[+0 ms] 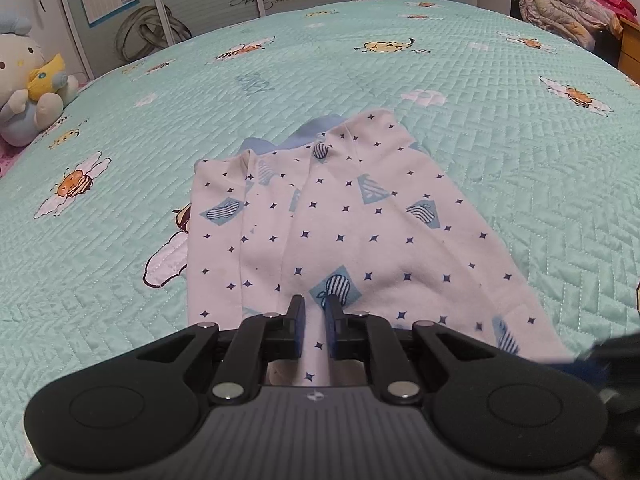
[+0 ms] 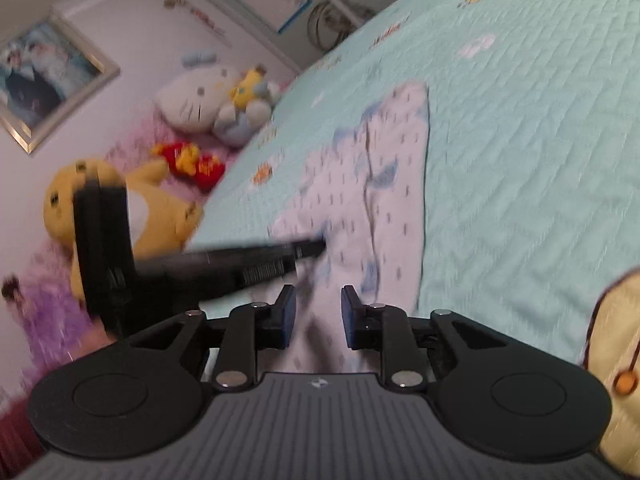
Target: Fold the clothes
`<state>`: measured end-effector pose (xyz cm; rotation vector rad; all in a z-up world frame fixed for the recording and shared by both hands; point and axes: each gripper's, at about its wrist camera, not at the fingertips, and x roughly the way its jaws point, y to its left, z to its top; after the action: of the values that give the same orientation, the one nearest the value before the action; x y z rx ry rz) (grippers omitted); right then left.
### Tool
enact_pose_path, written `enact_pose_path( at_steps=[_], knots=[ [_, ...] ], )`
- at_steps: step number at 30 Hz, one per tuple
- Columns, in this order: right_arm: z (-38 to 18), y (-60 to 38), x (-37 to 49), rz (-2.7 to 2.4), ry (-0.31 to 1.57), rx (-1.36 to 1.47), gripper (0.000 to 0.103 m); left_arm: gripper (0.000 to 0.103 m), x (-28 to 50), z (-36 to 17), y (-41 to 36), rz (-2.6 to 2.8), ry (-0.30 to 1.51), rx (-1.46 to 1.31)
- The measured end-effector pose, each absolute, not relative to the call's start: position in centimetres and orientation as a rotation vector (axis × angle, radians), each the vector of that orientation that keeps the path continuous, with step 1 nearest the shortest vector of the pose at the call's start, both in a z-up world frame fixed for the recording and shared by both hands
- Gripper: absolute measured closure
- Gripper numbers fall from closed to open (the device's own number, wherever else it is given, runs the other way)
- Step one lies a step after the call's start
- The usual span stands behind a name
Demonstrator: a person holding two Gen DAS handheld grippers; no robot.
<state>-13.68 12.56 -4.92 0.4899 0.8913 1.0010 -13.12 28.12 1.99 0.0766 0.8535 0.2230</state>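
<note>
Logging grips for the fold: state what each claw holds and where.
Left claw is shut on the near hem of the white patterned garment. Right claw has the same hem between its pads; contact is unclear.

The left tongs point steeply downward, their jaws nearly together and pinching cloth. The right tongs tilt gently down just beside them, jaws slightly wider, cloth between.

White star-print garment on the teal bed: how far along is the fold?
Done: the white star-print garment lies lengthwise on the teal quilted bedspread, one side folded over. In hand: left gripper and right gripper both pinch its near hem. Left: folding hem toward the blue collar.
</note>
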Motion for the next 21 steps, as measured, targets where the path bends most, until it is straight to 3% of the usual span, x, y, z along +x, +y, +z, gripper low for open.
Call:
enact_pose_path(
  at_steps=[7, 10, 12, 21],
  knots=[
    [-3.7, 11.9, -14.4, 1.078, 0.885, 0.468, 0.075, 0.092, -13.0, 2.0, 27.7, 0.241, 0.860, 0.093],
    [-3.6, 12.5, -15.0, 1.165, 0.900, 0.410, 0.069, 0.092, -12.9, 1.9, 27.5, 0.250, 0.861, 0.099],
    [-4.6, 13.2, -15.1, 1.169, 0.939, 0.348, 0.072, 0.092, -12.9, 1.9, 27.4, 0.254, 0.861, 0.104],
    [-3.4, 13.1, -16.5, 1.324, 0.933, 0.276, 0.068, 0.092, -12.7, 1.9, 27.0, 0.272, 0.873, 0.118]
  ],
)
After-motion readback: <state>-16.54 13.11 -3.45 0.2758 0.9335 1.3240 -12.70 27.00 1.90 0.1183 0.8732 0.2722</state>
